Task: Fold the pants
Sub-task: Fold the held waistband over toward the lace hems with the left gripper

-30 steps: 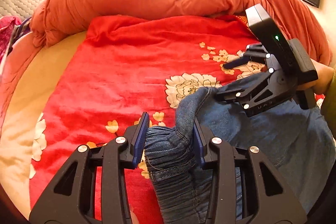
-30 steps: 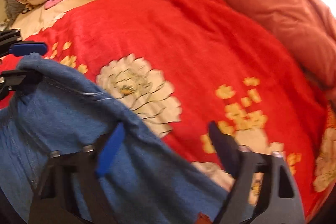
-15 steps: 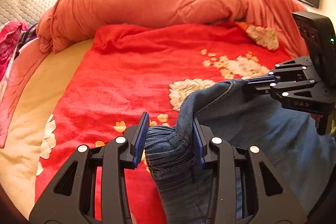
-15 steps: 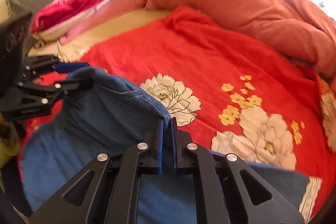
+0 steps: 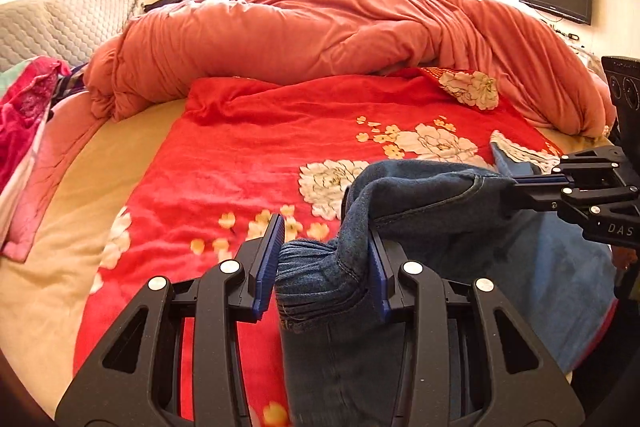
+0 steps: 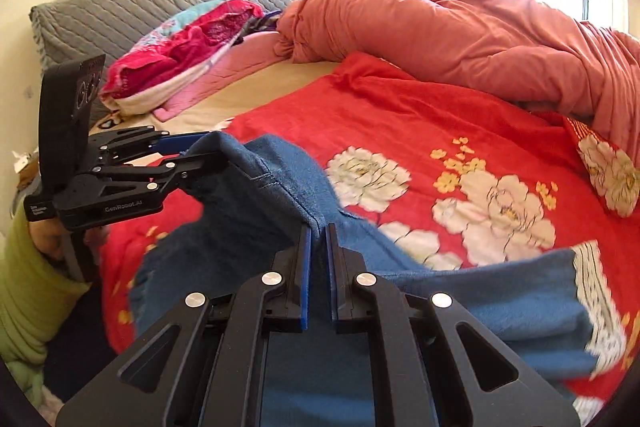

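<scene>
Above the red floral blanket (image 5: 248,147) the blue jeans (image 5: 432,219) hang stretched between two grippers — left gripper (image 5: 326,259) clamped on the bunched elastic waistband, right gripper (image 6: 318,267) pinched tight on the waistband's other end. Denim drapes down onto the blanket; what looks like a hem lies blurred at the right. Behind, an orange duvet (image 6: 460,27) is heaped up.

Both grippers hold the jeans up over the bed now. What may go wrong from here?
1. The right hand-held gripper pinches only a thin edge of the jeans; it may slip out.
2. The left hand-held gripper clamps a thick bunch of the waistband, so the fold may come out uneven.
3. The hanging legs may drag and wrinkle the red blanket.
</scene>
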A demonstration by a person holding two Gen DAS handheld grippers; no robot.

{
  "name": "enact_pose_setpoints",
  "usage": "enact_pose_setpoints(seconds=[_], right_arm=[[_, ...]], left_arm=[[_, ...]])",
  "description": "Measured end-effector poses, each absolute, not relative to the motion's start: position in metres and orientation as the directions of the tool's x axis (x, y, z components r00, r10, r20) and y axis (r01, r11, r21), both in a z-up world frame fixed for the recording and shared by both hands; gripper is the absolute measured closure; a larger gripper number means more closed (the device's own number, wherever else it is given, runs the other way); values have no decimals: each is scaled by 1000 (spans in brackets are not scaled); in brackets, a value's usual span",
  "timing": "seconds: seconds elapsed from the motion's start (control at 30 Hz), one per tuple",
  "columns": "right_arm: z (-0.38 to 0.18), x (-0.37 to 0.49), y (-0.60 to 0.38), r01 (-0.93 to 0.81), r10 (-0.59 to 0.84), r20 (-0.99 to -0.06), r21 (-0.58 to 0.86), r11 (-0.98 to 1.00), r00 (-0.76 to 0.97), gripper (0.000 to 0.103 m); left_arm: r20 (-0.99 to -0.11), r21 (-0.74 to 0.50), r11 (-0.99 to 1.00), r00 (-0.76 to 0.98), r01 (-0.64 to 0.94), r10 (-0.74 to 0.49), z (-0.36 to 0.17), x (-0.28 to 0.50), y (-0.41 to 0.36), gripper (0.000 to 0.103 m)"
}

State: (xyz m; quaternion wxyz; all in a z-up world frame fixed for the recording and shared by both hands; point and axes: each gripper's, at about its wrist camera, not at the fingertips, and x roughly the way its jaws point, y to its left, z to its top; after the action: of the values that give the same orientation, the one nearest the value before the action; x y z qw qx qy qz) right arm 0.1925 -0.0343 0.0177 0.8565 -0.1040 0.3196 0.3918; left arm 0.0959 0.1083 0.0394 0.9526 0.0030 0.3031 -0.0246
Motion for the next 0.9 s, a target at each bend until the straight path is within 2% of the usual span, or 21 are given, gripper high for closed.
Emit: enact_pose_setpoints(seconds=[0.2,0.57,0.9], right_arm=[[11,159,-42,-733,622,-630,121,670,465,97],[-19,92,-32,-774,609,-684,102,625,402,97],[-36,73,-31,-790,621,-710,149,594,333,97]], left_arm=[[-576,-32,998,815,60,-68,36,60,102,72],[-667,43,997,744,66,-21,18,24,94,68],[-711,53,998,703,30,17,14,-6,111,51]])
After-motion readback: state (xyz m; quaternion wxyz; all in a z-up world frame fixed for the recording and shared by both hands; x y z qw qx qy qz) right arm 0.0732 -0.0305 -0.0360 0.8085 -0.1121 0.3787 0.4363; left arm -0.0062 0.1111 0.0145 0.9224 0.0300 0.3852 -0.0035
